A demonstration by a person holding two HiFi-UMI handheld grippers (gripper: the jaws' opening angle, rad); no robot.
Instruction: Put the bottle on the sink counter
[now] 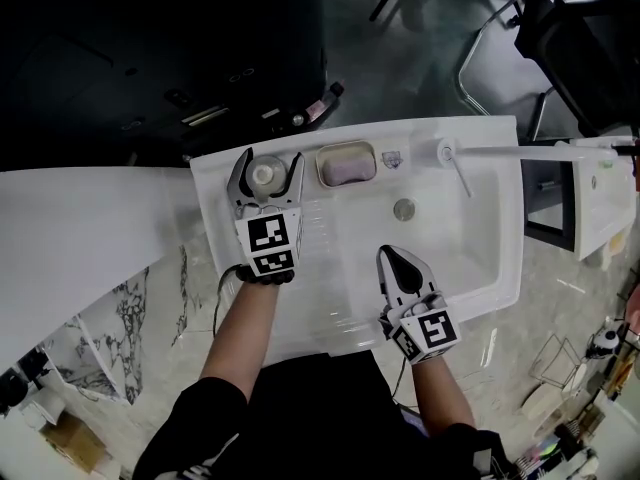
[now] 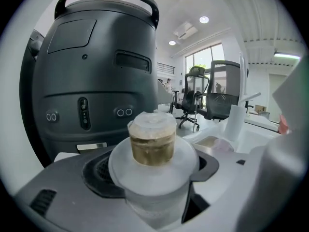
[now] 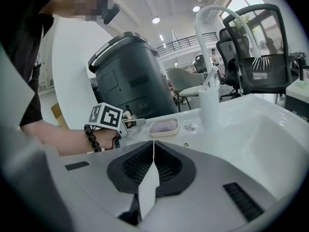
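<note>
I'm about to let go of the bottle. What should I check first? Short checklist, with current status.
1. Bottle held between left tool jaws: ok.
2. Bottle over the sink counter, back left corner: ok.
3. Bottle base resting on the counter: cannot tell.
4. Bottle upright: ok.
5. Soap dish beside the bottle, apart from it: ok.
6. Right tool shut, empty, over the basin, apart from the bottle: ok.
</note>
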